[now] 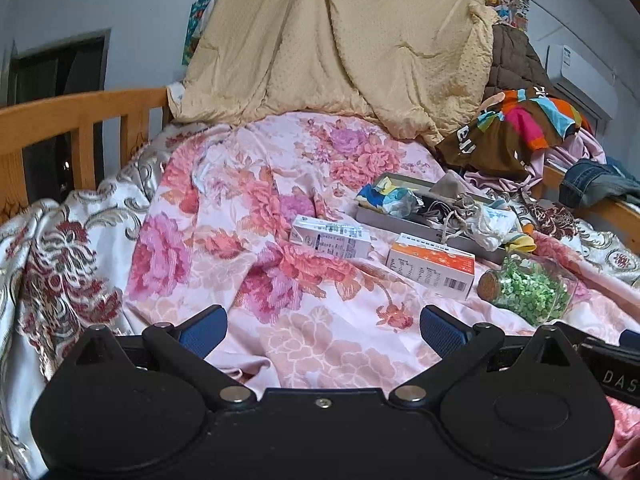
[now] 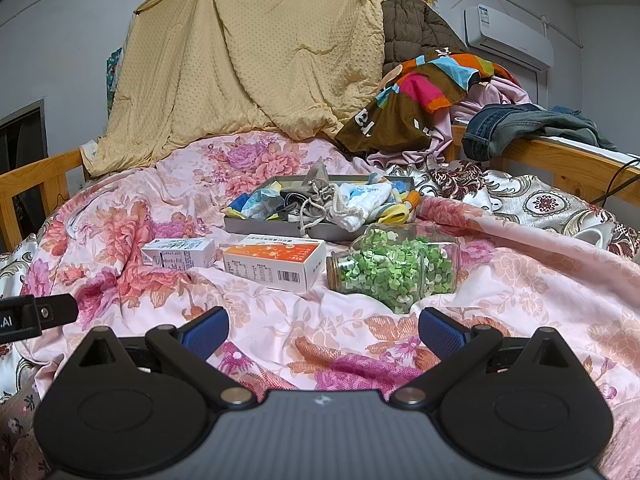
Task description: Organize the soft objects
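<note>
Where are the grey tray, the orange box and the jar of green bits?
grey tray point(image 2: 280, 233): right wrist view, front wall.
orange box point(image 2: 276, 266): right wrist view, printed side.
jar point(image 2: 394, 272): right wrist view, glass body.

Left gripper point(image 1: 323, 330) hangs over the pink floral quilt point(image 1: 280, 280), blue-padded fingers point(image 1: 204, 330) spread wide, nothing between them. Far right: shallow grey tray point(image 1: 400, 220) heaped with crumpled cloth pouches point(image 1: 460, 208). Nearer lie a white carton point(image 1: 330, 236), an orange-and-white carton point(image 1: 432, 266) and a glass jar of green bits point(image 1: 528, 290) (on its side). Tan blanket point(image 1: 340, 40) hangs behind.
</note>
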A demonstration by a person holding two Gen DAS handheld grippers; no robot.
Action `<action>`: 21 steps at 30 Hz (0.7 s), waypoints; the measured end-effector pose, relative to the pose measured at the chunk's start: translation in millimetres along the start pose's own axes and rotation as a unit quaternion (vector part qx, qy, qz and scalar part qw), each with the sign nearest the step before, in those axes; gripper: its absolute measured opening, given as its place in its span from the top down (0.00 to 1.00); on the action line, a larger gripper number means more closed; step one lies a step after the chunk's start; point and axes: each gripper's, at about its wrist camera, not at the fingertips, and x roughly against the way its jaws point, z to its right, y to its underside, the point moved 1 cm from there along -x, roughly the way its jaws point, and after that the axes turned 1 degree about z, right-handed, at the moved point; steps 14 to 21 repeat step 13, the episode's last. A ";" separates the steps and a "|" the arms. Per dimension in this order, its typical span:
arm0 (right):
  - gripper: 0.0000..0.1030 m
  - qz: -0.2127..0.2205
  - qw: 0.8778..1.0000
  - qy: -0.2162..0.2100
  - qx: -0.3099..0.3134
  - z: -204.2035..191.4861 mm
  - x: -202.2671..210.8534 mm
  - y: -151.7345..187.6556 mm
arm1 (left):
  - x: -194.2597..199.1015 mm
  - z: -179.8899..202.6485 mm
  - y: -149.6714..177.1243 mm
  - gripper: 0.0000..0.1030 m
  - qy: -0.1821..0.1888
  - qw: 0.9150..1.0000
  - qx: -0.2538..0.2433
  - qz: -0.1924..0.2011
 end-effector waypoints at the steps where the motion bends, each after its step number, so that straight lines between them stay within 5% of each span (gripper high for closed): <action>1: 0.00 0.000 1.000 0.000 0.000 -0.1 0.2 0.1 | 0.0 -1.4 0.3 0.01 0.000 1.000 0.003 -0.003; 21: 0.00 -0.001 1.000 0.000 0.000 -0.4 0.0 -0.3 | -0.7 1.8 -0.2 0.01 -0.005 1.000 -0.004 -0.004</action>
